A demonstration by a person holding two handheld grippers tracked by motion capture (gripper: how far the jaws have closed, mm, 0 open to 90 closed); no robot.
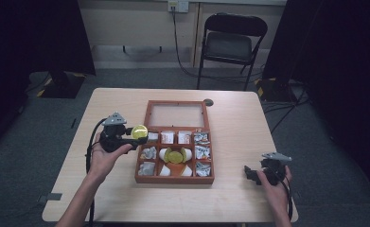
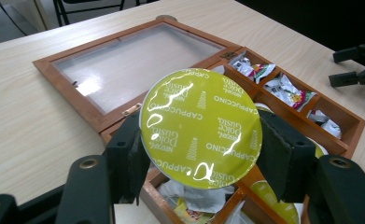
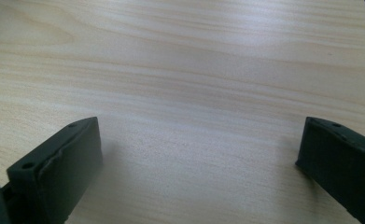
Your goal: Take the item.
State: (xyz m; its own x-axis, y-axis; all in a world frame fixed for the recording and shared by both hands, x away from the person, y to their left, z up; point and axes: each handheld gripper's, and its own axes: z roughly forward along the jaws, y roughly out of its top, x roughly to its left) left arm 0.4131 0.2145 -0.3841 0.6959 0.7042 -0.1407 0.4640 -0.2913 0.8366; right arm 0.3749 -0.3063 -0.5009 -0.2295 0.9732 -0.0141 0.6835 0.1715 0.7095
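The left tool (image 2: 201,154) gripped a yellow coffee capsule (image 2: 200,127) by its rim, upper left of the wooden box (image 1: 174,179); level carrying probably suited it. The right tool (image 3: 199,172) gaped wide over the worktop (image 3: 194,70).

The high view is dim and soft: only the table (image 1: 230,118) is moderately lit from above, while black falls off at nine and three o'clock. In the left gripper view the light is brighter; white glare streaks the yellow capsule lid (image 2: 201,128) at ten and six o'clock, and a pale sheen lies on the glass lid (image 2: 138,63). The right gripper view shows blurred wood grain toward twelve o'clock and soft shadows beside the jaws.
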